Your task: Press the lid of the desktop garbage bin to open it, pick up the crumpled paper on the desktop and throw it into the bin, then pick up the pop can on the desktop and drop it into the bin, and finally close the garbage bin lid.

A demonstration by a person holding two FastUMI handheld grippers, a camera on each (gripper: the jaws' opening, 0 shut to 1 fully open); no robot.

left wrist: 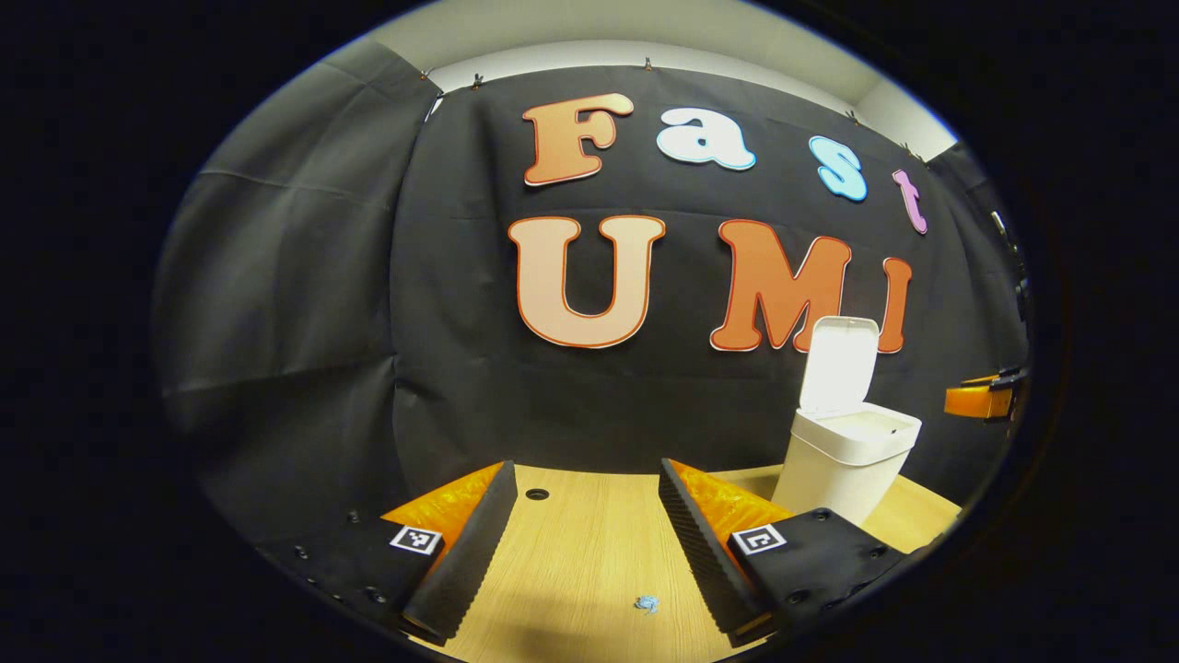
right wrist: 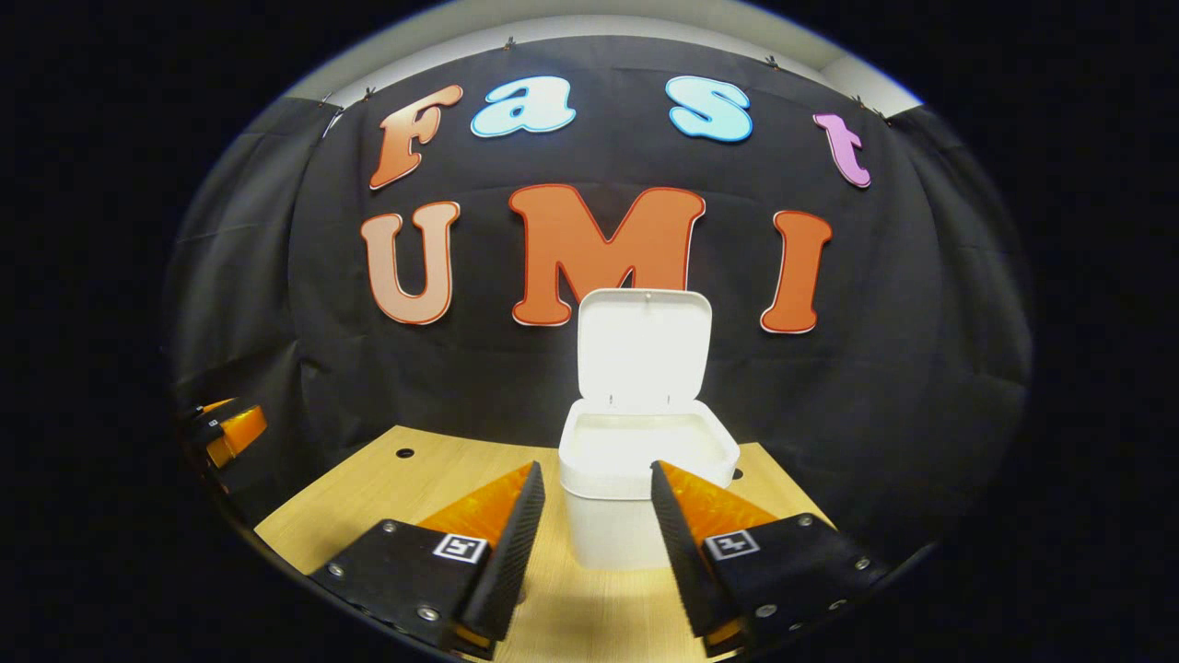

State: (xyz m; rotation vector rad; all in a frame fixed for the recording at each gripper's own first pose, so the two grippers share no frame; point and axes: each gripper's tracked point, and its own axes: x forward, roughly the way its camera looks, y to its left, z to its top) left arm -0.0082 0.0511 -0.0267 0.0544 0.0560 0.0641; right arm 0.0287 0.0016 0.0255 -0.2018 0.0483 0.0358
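Observation:
The white desktop bin [right wrist: 636, 516] stands on the wooden table straight ahead of my right gripper [right wrist: 595, 479]. Its lid [right wrist: 645, 345] is swung up, and the inside, as far as it shows, looks white and bare. My right gripper is open and holds nothing, its fingers a little short of the bin's front wall, one towards each side. In the left gripper view the bin [left wrist: 843, 460] is off to the right with its lid [left wrist: 838, 359] raised. My left gripper [left wrist: 586, 479] is open over bare tabletop, apart from the bin.
A small blue scrap [left wrist: 647, 604] lies on the table between the left fingers. The wooden table [left wrist: 589, 543] has a round hole [left wrist: 537, 494] near the back wall. The other gripper [left wrist: 986, 401] shows at the right edge, and the left one [right wrist: 226, 428] at the left edge.

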